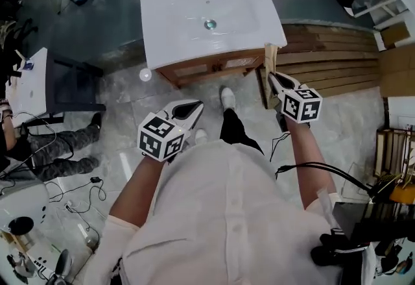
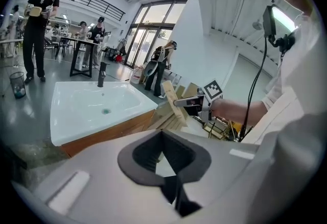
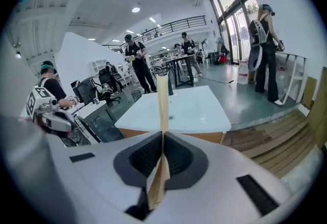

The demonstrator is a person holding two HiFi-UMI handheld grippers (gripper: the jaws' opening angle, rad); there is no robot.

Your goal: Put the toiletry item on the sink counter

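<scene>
R gripper (image 3: 162,133): jaws clamped on toiletry item (image 3: 163,103), thin tan piece, edge-on, upright, sticks out past tips | sink counter (image 3: 196,110): white, just beyond, centre | wood planks (image 3: 271,139): floor, right | ppl (image 3: 135,62): far, standing by tables

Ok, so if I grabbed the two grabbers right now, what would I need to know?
Right gripper: shut on the toiletry item, a thin, pale, flat strip that stands upright in its jaws.
Left gripper: shut, with nothing in it, held low in front of the person.
Sink counter: white, just ahead of both grippers. The item is in the air near its front right corner, not on it.
Done: the item is in the grip.
Left: bring it over the counter, lay it down, let go.
</scene>
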